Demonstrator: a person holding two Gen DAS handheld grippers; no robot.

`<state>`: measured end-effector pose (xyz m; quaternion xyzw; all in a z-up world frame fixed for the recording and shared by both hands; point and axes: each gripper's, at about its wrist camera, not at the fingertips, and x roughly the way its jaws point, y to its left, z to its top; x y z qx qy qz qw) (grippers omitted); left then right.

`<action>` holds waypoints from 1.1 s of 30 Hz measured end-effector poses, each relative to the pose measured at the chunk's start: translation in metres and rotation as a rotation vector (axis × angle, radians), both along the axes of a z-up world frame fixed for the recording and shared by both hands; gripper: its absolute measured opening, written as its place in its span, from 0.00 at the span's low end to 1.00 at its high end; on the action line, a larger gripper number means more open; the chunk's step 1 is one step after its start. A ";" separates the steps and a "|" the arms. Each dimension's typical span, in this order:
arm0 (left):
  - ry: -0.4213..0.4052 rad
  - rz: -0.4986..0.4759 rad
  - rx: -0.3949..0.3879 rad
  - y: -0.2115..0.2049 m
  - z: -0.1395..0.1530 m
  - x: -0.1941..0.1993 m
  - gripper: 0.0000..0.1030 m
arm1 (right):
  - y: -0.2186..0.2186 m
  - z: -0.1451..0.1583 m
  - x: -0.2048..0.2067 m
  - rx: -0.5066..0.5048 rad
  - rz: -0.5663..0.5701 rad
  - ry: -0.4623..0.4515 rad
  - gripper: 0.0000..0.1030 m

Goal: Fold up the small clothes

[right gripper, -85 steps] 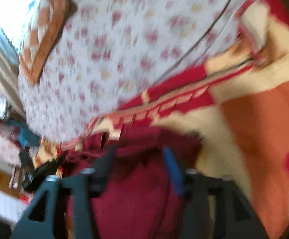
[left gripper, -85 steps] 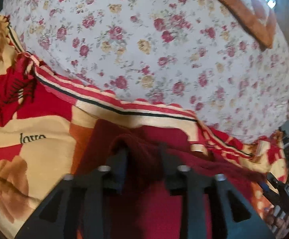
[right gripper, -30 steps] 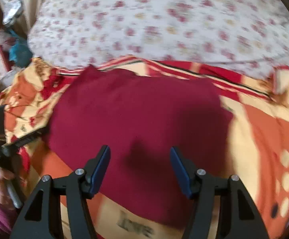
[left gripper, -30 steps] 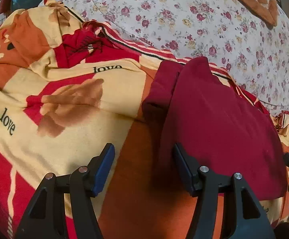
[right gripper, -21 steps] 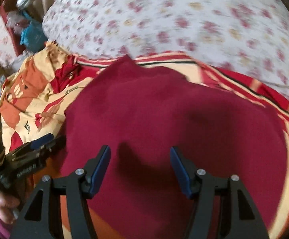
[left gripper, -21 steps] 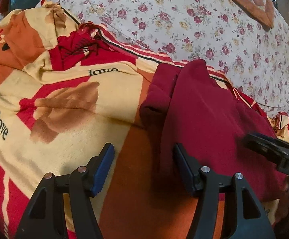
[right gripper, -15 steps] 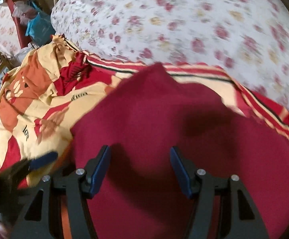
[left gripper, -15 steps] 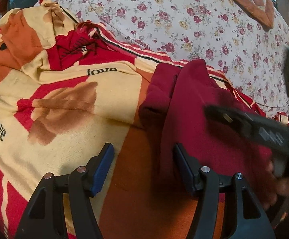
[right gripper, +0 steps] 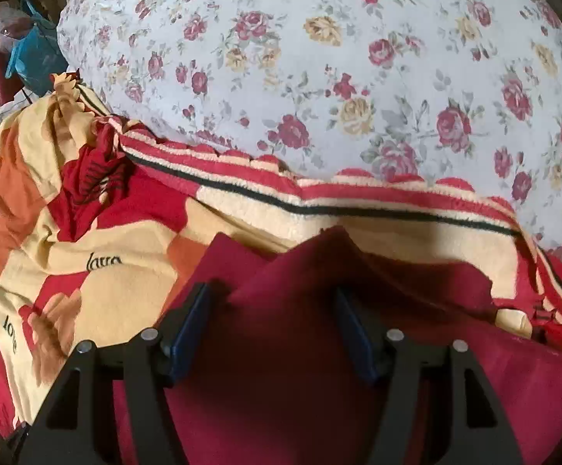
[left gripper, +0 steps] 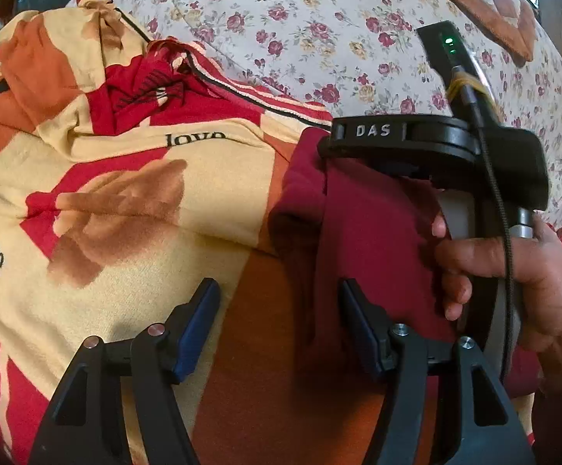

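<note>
A dark red garment (left gripper: 370,232) lies folded on a yellow, red and orange blanket. My left gripper (left gripper: 277,306) is open and empty, just off the garment's near left edge. In the left wrist view the right gripper's black body (left gripper: 436,143) hangs over the garment's far corner, held by a hand (left gripper: 513,279). In the right wrist view the garment (right gripper: 300,348) fills the bottom, and my right gripper (right gripper: 271,310) is open with its jaws astride the raised far corner.
The blanket (left gripper: 126,193) with "love" lettering spreads to the left. Beyond it lies a white floral bedsheet (right gripper: 358,77). An orange quilted cushion (left gripper: 486,0) sits at the far right. Clutter and a teal bag (right gripper: 37,54) stand off the bed's left edge.
Both grippers let go of the garment and opened. The right gripper swung left across the garment to its far corner, entering the left wrist view. The left gripper has barely moved.
</note>
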<state>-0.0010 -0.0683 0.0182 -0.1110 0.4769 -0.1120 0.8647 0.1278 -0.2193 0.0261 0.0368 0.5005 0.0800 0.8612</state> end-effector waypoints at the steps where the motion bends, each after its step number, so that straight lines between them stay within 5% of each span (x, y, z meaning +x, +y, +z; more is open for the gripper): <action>1: 0.002 0.000 -0.004 0.000 0.000 0.000 0.42 | -0.002 0.005 -0.003 0.020 -0.005 -0.008 0.66; 7: 0.018 0.017 -0.048 0.006 -0.001 0.002 0.42 | -0.009 0.020 -0.023 0.105 0.012 0.013 0.74; 15: 0.016 0.020 -0.050 0.005 -0.002 0.002 0.42 | 0.012 0.013 -0.015 0.066 0.025 0.093 0.80; 18: 0.014 0.020 -0.048 0.005 -0.002 0.001 0.42 | 0.028 0.006 -0.009 -0.022 0.045 0.115 0.85; 26: 0.012 0.023 -0.045 0.004 -0.002 0.004 0.44 | 0.038 -0.009 -0.009 -0.092 0.027 0.042 0.92; 33: -0.003 0.023 -0.045 0.002 -0.001 0.005 0.44 | 0.016 0.003 -0.021 -0.045 0.042 0.009 0.64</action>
